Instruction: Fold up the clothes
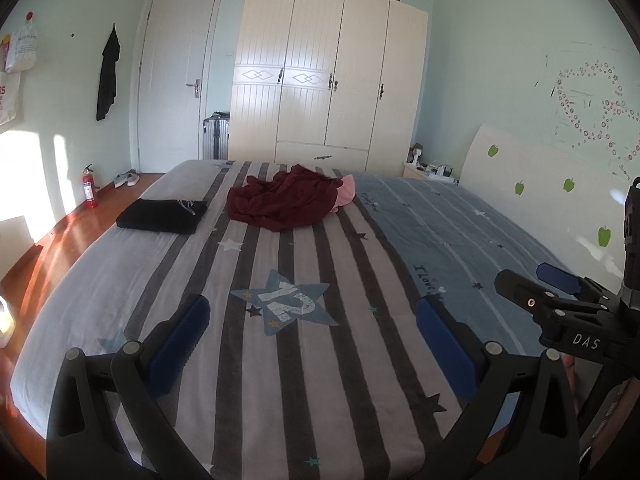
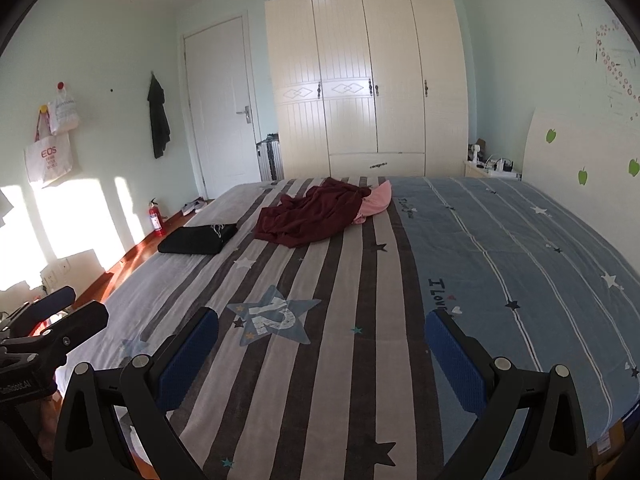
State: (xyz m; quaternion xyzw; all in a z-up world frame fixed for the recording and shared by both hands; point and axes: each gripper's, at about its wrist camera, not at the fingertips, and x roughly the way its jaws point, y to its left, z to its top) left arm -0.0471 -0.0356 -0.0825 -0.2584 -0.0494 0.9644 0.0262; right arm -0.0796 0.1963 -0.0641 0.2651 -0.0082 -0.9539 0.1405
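Note:
A crumpled dark red garment lies at the far middle of the bed, with a pink garment partly under its right side. A folded black garment rests flat on the bed's far left. My left gripper hangs open over the near striped part of the bed, holding nothing. My right gripper is open too, empty, beside the left one. In the left wrist view the right gripper shows at the right edge; in the right wrist view the left gripper shows at the left edge.
The bed has a striped grey and blue cover with star prints. Behind it stand a cream wardrobe and a white door. A red fire extinguisher stands on the wooden floor at left. A nightstand sits far right.

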